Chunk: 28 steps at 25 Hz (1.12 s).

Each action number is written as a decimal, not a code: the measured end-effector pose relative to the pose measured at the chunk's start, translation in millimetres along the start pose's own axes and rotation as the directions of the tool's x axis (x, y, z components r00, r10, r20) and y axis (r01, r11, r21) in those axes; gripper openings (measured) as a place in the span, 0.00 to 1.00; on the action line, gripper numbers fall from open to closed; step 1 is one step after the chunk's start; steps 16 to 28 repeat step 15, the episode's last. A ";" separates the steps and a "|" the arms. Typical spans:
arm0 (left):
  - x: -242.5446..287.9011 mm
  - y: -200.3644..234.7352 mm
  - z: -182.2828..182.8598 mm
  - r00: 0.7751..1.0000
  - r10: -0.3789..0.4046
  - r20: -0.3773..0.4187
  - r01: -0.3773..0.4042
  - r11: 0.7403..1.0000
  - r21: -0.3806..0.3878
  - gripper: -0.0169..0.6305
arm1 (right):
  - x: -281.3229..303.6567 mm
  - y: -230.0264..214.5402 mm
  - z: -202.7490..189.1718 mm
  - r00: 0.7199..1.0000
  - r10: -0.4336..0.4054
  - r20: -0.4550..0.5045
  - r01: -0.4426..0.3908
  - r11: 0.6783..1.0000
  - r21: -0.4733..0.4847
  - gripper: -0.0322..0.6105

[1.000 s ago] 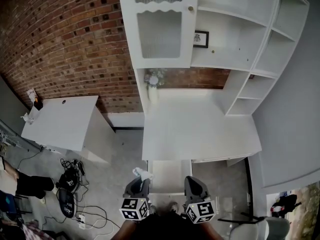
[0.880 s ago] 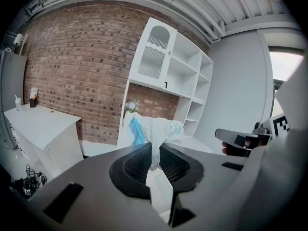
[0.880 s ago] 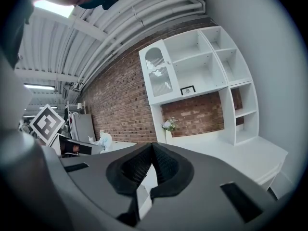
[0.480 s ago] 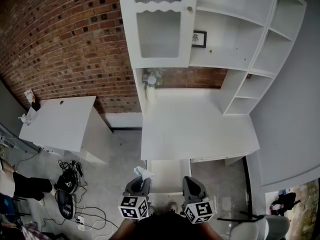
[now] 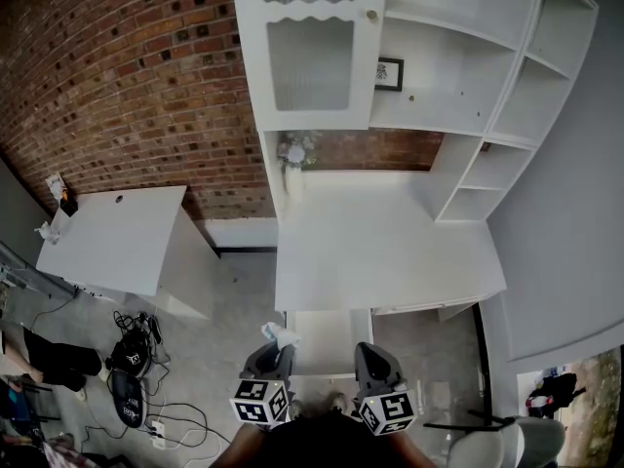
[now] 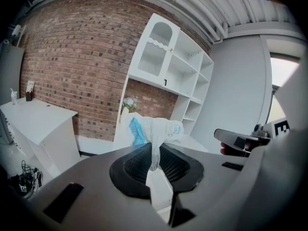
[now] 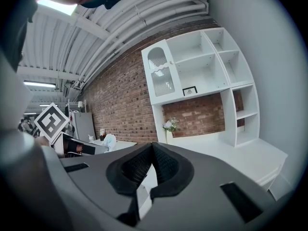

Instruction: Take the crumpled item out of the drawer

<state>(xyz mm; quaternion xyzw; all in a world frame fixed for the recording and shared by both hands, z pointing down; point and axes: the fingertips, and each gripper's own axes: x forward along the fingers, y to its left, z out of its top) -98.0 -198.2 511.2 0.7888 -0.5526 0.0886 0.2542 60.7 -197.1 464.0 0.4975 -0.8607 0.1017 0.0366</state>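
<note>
Brick wall (image 5: 127,86) behind, white desk (image 5: 390,252) and shelf unit (image 5: 458,86) ahead, and the open drawer (image 5: 331,344) just under the desk's front edge, between my two grippers. My left gripper (image 6: 155,163) is clamped on the crumpled item (image 6: 156,131) — a pale, thin wad with a blue patch. From my head camera the wad shows at the drawer's left edge (image 5: 280,337), raised at the tip of the left gripper (image 5: 276,351), so I judge it clear of the drawer. My right gripper (image 7: 150,150) has its jaws together on nothing and hangs at the drawer's right side (image 5: 375,359).

My worry is the hold: the pads pinch only a narrow twisted neck, while the bulk flops free above them. A quick swing or a slackened squeeze could let that thin strip slide out, and the wad would drop back into the drawer or onto the floor beside the cables (image 5: 146,359).

Against a second ago, very little differs — the wad sits in the same spot beside the drawer, the clamp is unchanged, and only my head has shifted a touch, nudging the desk in frame.
</note>
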 end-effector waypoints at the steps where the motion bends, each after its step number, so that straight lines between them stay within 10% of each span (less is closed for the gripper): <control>1: -0.3 0.6 -0.2 1.000 0.000 0.000 0.000 1.000 -0.001 0.13 | 0.1 0.5 0.3 1.000 0.000 0.002 0.000 1.000 -0.001 0.07; 28: -6.9 3.4 -1.0 1.000 -0.010 0.026 0.010 1.000 -0.006 0.13 | -6.4 2.9 2.4 1.000 -0.016 0.015 0.016 1.000 -0.004 0.07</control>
